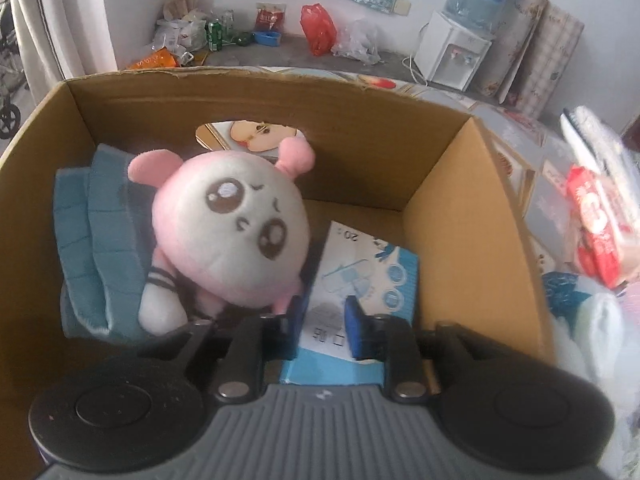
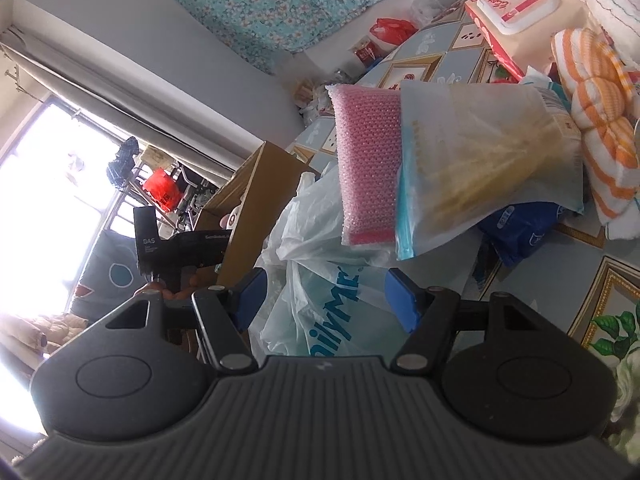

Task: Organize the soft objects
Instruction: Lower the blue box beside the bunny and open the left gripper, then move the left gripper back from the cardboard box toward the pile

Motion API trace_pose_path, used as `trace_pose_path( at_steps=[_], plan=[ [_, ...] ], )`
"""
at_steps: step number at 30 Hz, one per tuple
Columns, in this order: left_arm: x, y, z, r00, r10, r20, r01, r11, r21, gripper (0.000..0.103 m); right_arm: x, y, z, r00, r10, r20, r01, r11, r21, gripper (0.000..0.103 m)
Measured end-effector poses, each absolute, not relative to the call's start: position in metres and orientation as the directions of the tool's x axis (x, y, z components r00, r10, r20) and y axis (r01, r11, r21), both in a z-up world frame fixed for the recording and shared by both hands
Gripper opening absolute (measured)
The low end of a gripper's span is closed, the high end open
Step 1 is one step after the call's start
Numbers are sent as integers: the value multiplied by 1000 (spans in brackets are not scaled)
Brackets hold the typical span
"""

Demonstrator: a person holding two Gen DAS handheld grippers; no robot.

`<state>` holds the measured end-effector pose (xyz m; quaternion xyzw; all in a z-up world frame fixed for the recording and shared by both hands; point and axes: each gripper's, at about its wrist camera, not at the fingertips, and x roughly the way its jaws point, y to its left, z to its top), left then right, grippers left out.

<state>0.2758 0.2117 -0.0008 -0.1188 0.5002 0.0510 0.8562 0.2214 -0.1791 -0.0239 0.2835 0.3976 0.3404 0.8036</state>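
Left claw (image 1: 322, 326), jaws narrow and empty over the blue packet (image 1: 362, 276), should lift straight out of the cardboard box (image 1: 360, 104), leaving the pink plush toy (image 1: 228, 232) settled against the teal cloth (image 1: 92, 240); right claw (image 2: 324, 300) stands wide and empty.

Occlusions, cut-offs and blur, both wrist views.
Pink plush (image 1: 228, 236) covers part of teal towel (image 1: 86, 248); its lower body sits behind the left gripper (image 1: 324, 326). Red pack (image 1: 600, 224) at right edge blurred, print unreadable. Orange-striped cloth (image 2: 600, 128) cut by right edge; window (image 2: 52, 184) overexposed.
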Motion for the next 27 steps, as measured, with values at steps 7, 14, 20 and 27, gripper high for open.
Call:
trace_pose_path(
  at_steps=[7,14,20,27],
  plan=[
    [253,208,24,472,-51,-880,-218,960,-172,36,215,-185,-22,458,775,-435,-337,605,722,66],
    [236,190,5,359,-41,-933,-148,984,-100,34,216,-187,-27,448,780,-437,-328,598,731,66],
    [242,178,-21,292,-14,-956,-113,992,-49,31,215,-188,-27,451,782,-430,-329,594,734,66],
    [258,179,-26,316,-9,-949,-152,987,-60,31,212,-199,-28,472,770,-429,-312,602,735,67]
  ],
)
